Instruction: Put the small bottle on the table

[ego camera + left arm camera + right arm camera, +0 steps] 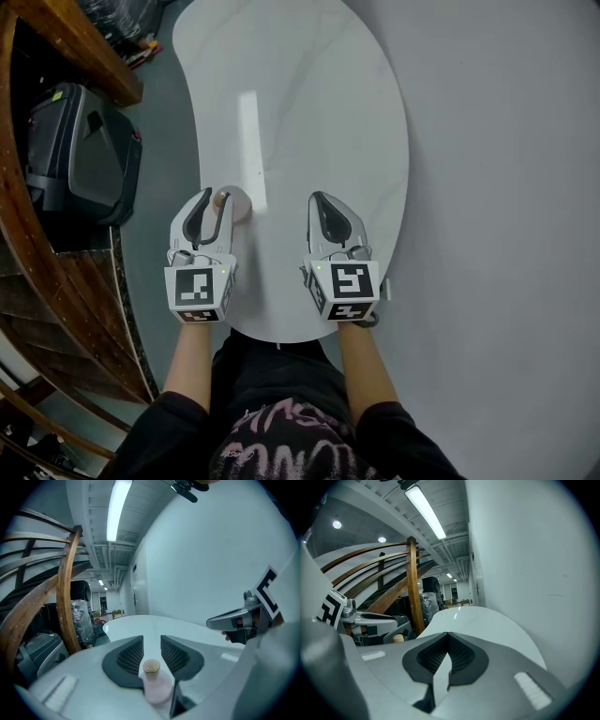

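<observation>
Small pink bottle with a tan cap (153, 685) stands cap-up, clamped between the jaws of the left gripper (214, 204), at the near left edge of the white rounded table (309, 112) (whether its base touches the top is unclear). Just beside it, the right gripper (321, 202) has its jaws pressed together, empty.

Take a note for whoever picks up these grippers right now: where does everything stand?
Left gripper: jaws on the small bottle, at the table's left edge.
Right gripper: jaws together, empty, over the table.
Done: bottle is over the table.
Left: can't tell if it touches the top; lower it, open the jaws, back off.
</observation>
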Action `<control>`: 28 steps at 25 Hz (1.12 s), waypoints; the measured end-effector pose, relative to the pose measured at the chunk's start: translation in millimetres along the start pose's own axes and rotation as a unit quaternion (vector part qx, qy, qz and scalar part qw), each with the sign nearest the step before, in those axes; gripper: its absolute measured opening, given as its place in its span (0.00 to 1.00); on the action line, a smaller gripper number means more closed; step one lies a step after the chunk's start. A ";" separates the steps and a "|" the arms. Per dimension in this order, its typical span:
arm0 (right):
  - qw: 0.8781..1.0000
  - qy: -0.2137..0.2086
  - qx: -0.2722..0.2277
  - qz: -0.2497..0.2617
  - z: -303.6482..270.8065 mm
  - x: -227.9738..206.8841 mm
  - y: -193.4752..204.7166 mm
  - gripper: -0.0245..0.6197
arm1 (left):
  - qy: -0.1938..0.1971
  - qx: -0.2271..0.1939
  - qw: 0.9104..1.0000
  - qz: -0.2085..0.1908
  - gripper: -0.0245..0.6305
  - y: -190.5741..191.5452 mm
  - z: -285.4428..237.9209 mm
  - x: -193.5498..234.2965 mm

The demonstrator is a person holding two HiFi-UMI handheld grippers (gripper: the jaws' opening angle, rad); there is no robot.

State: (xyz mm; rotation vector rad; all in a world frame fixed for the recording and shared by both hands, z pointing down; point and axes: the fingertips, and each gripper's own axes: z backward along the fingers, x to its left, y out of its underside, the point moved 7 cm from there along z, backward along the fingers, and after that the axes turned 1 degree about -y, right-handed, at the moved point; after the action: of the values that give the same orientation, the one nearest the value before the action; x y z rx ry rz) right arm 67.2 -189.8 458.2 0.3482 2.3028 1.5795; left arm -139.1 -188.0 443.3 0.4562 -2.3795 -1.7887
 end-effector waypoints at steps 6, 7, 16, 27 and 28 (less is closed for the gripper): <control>1.000 0.004 -0.004 -0.001 12.2 -0.3 -4.3 0.07 | 0.001 -0.005 1.000 -0.001 0.14 -5.4 7.1 -6.4; 1.000 0.004 -0.006 -0.001 14.5 -0.2 -4.3 0.07 | 0.002 -0.006 1.000 0.000 0.13 -6.1 8.8 -8.1; 1.000 0.002 -0.015 0.000 27.0 6.7 -9.2 0.07 | 0.001 -0.013 1.000 0.001 0.04 -10.2 23.5 -11.6; 0.999 -0.003 -0.035 0.010 43.9 15.9 -26.2 0.07 | 0.020 -0.021 0.999 -0.014 0.04 -24.5 40.7 -19.0; 0.999 -0.003 -0.037 0.012 45.5 17.4 -27.9 0.07 | 0.022 -0.023 0.999 -0.017 0.04 -25.7 42.3 -19.8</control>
State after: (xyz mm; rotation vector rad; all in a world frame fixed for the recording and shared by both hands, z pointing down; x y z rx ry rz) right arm 68.9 -154.3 414.8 0.3628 2.2359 1.6678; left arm -128.2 -149.5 408.0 0.5275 -2.3089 -1.8240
